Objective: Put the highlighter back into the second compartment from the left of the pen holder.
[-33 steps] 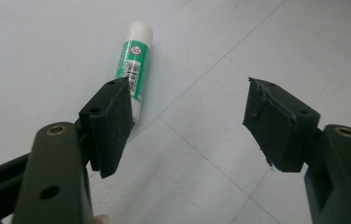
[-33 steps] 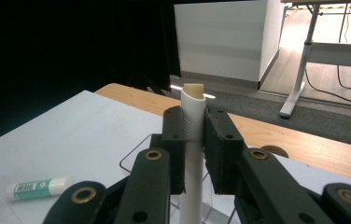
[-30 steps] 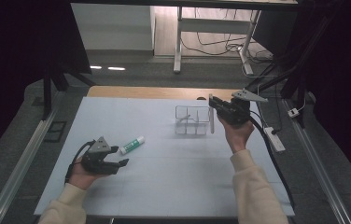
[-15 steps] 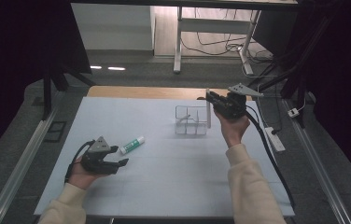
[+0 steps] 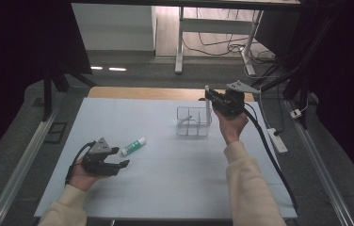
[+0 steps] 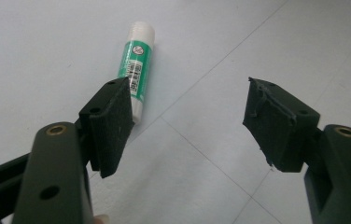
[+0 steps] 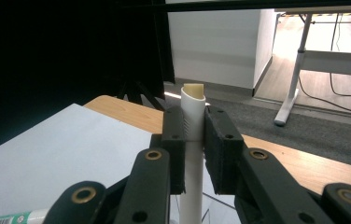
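A green and white glue stick (image 5: 133, 146) (image 6: 136, 70) lies flat on the pale table. My left gripper (image 5: 120, 165) (image 6: 187, 121) rests low just in front of it, jaws open with nothing between them; the stick lies just beyond its left pad (image 6: 113, 126). A clear divided organiser (image 5: 193, 121) stands at the table's far middle. My right gripper (image 5: 209, 96) (image 7: 193, 149) is held up above the organiser's right end, shut on an upright white tube (image 5: 207, 104) (image 7: 193, 154) with a cream tip. The tube's lower end reaches into or behind the organiser; which, I cannot tell.
The pale table top (image 5: 165, 188) has a wooden strip (image 5: 137, 92) along its far edge. A black cable (image 5: 269, 155) trails from the right gripper along the table's right side. A white power strip (image 5: 278, 140) lies off the right edge. A metal rail (image 5: 20, 160) runs down the left.
My right gripper with the white tube has drifted a little left and farther back, over the organiser's right end. The left gripper and the glue stick have stayed where they were.
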Available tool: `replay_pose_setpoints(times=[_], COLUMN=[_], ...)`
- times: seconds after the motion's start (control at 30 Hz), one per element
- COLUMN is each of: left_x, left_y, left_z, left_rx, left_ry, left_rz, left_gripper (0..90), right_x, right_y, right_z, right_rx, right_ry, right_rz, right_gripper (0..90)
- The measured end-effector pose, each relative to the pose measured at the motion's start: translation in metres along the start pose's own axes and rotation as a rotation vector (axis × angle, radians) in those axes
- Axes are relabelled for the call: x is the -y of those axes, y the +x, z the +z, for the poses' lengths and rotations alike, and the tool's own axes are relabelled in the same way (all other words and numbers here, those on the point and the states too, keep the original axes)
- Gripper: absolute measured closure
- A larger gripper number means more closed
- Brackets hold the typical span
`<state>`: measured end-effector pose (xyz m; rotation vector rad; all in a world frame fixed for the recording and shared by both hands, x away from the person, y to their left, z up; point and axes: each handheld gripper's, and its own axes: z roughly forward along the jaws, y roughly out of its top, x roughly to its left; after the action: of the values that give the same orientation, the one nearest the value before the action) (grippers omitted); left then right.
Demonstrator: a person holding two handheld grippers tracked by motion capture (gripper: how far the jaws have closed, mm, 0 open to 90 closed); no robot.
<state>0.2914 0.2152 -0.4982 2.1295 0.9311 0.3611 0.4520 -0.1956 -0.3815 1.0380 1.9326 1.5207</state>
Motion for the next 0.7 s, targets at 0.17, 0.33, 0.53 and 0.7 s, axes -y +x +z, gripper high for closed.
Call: replay_pose_setpoints(times=[0.17,0.33,0.53,0.7], left_x=[0.0,0.0,0.0,0.0], left_y=[0.0,0.0,0.001,0.001], left_z=[0.001,0.001,0.0,0.001], left_rx=[0.001,0.001,0.0,0.002], left_ry=[0.003,0.002,0.001,0.003], left_rz=[0.002,0.003,0.006,0.006], left_gripper=[32.2,32.2,32.2,32.2], right_x=[-0.001,-0.004,-0.005,-0.009], right_y=[0.002,0.002,0.009,0.011], right_z=[0.008,0.018,0.031,0.038], right_rx=[-0.008,-0.014,-0.018,-0.022], right_ry=[-0.007,-0.026,-0.03,-0.041], right_rz=[0.003,0.014,0.005,-0.004], right_gripper=[78.2,78.1,78.1,78.1])
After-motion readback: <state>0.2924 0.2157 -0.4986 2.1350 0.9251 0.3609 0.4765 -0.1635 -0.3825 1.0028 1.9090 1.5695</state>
